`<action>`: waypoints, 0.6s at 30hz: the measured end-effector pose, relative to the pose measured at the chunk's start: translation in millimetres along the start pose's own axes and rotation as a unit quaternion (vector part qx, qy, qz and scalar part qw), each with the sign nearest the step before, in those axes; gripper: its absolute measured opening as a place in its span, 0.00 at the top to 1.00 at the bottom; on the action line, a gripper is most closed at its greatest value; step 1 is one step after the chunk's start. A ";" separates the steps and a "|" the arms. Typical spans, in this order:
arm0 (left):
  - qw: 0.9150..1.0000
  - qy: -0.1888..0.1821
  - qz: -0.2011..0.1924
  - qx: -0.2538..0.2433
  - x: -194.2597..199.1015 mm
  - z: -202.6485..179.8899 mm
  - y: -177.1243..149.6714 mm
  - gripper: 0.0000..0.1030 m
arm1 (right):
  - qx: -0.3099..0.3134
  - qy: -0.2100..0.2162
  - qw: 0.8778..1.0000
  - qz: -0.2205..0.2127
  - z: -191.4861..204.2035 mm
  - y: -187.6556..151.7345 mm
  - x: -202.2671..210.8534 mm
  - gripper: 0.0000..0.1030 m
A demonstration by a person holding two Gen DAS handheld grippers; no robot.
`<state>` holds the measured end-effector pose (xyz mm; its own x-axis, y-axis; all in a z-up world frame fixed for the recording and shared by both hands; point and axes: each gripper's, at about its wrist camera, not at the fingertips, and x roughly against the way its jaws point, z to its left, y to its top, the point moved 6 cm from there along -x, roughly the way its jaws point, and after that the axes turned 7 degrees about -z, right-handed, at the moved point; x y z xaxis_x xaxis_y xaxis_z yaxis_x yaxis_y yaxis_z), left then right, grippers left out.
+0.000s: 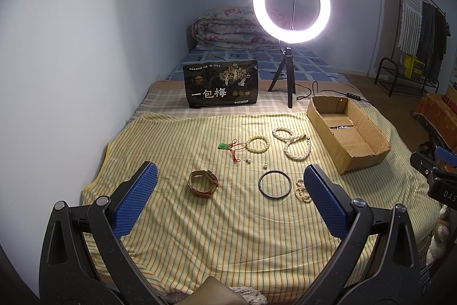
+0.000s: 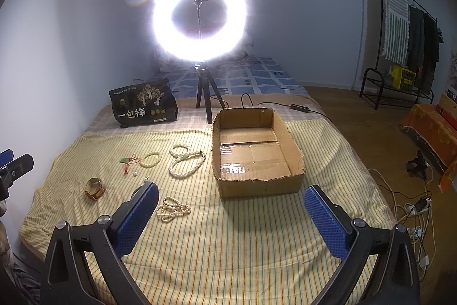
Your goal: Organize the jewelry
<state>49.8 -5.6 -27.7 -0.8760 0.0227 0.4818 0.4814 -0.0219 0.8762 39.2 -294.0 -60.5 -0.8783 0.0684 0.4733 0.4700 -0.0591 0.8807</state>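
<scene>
The left gripper (image 1: 230,177) is seen at the bottom of the left wrist view as two black arms, each with triangular cut-outs and two round silver screw heads near the upper end. The fingers (image 1: 137,199) are faced with blue pads covered in a fine dotted texture. At the right edge of that view, part of a second black body is shown, marked with the white letters "DAS", with a blue pad above it.

The right gripper (image 2: 231,189) is built alike in the right wrist view: black arms, silver screws, blue textured pads (image 2: 328,219). A black part with a blue tip is visible at that frame's left edge.
</scene>
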 end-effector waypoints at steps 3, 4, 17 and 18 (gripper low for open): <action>1.000 0.000 0.000 0.000 0.4 -0.2 1.1 0.00 | 0.001 0.001 1.000 0.001 1.5 -0.5 -0.5 0.00; 1.000 0.000 0.000 0.000 0.6 -0.1 1.2 0.00 | 0.001 0.001 1.000 0.001 1.3 -0.5 -0.8 0.00; 1.000 0.000 0.000 0.000 0.6 0.3 1.6 0.00 | 0.002 0.004 1.000 0.005 2.3 -1.2 -1.4 0.00; 1.000 0.000 0.000 0.000 0.4 0.5 1.6 0.00 | 0.002 0.004 1.000 0.005 2.4 -1.3 -1.6 0.00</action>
<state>50.2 -5.2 -26.1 -0.8760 0.0220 0.4818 0.4814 -0.0222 0.8762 40.2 -291.7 -62.4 -0.8744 0.0589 0.4816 0.4789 -0.0549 0.8761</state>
